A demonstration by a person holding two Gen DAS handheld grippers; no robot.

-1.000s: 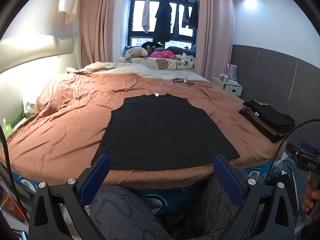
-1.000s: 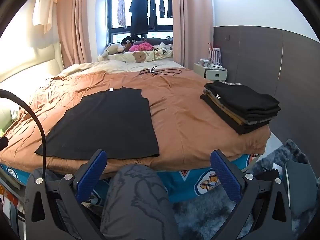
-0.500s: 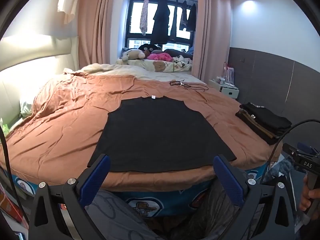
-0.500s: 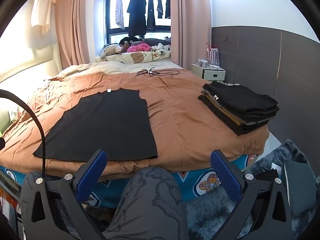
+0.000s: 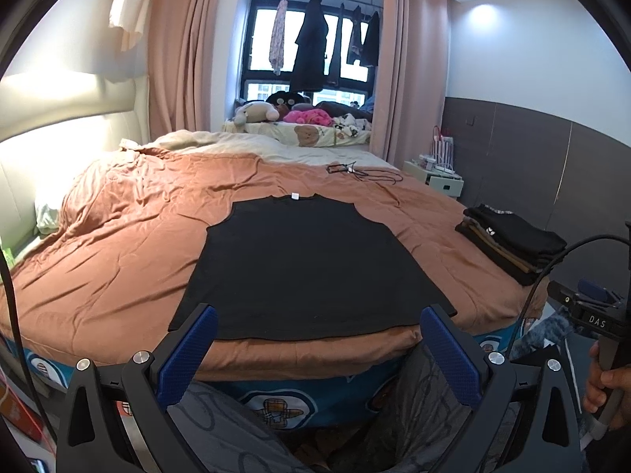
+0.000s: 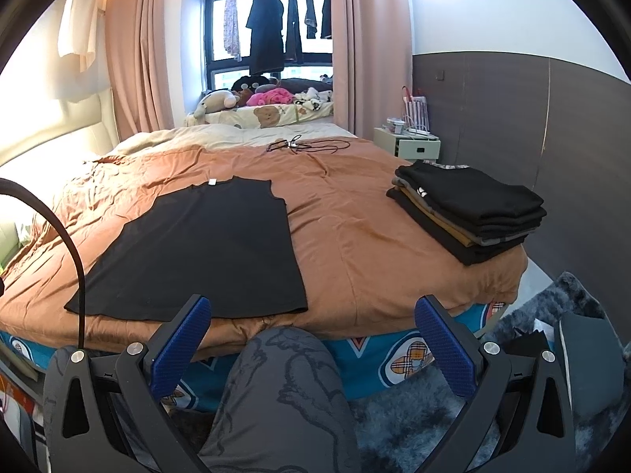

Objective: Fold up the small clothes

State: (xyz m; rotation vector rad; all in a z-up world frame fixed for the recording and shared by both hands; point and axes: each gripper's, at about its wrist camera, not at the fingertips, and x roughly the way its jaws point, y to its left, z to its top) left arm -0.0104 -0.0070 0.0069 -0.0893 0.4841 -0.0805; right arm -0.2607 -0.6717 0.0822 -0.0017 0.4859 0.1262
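A bedroom seen from two fisheye cameras, each looking along a hand-held gripper held low at the foot of a bed (image 5: 118,260). The edges of both views are cut off by the dark round lens border, and the lower part of each is blocked by the gripper frames and the person's grey patterned trouser legs (image 6: 276,394).

On the far left, the padded headboard is washed out by bright light, so its detail is hard to make out. A dark cable (image 6: 67,236) arcs across the left of the right wrist view and covers a strip of the bedding.

The left hand-held gripper (image 5: 315,345) hangs just short of the bed's foot edge with its blue-padded fingers (image 5: 189,351) spread wide apart and nothing between them. Beyond it, a black sleeveless shirt (image 5: 307,260) lies flat on the brown bedspread, hem towards the camera, neck and small white label (image 5: 295,196) towards the window. The hem corners sit partly behind the fingertips.

Further back, a tangle of black cord (image 5: 363,171) lies on the bedspread; what it belongs to is too small to tell.

The right hand-held gripper (image 6: 311,335) is also wide apart and empty, pointing at the bed to the right of the shirt. In the left wrist view only part of it shows at the right edge, with a few fingers of the right hand (image 5: 603,378) around its handle.

At the right edge of the bed sits a stack of folded clothes (image 6: 469,209), well apart from the shirt.
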